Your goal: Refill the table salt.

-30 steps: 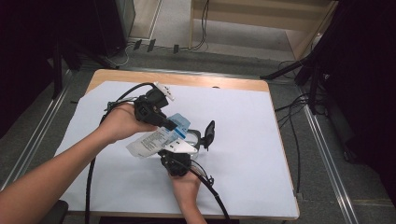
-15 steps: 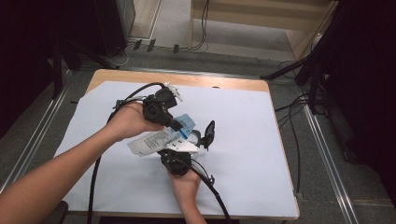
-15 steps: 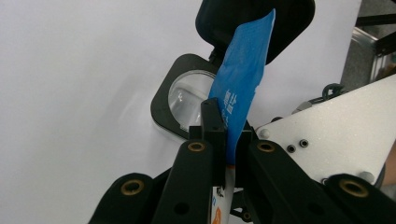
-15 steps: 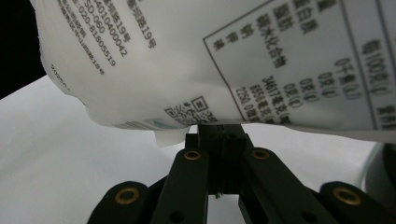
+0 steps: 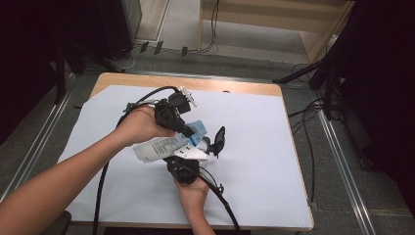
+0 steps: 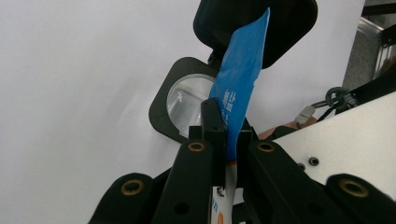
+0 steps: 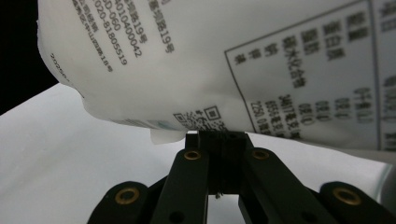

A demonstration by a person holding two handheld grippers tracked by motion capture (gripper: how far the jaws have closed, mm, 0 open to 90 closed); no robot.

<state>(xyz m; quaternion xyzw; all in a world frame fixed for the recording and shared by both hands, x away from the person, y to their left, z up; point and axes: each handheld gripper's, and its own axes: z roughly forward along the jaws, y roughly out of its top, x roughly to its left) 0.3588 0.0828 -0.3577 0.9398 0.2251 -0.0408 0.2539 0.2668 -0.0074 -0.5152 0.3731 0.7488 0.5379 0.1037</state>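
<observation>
Over the tabletop [image 5: 254,147], your left tongs [image 6: 227,133] pinch the pouch [image 5: 161,146] by its blue top; right tongs [image 7: 217,140] clamp its bottom seam. Next likely: tear steadily.

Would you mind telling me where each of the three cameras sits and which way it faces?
High view: above the person's side, looking forward and down on the table; both forearms, left gripper, right gripper.
Left gripper view: rides the left gripper, looking along its jaws shut on the packet's blue end.
Right gripper view: rides the right gripper, jaws shut on the packet's white printed edge.
Shared: the packet appears in all three.
</observation>
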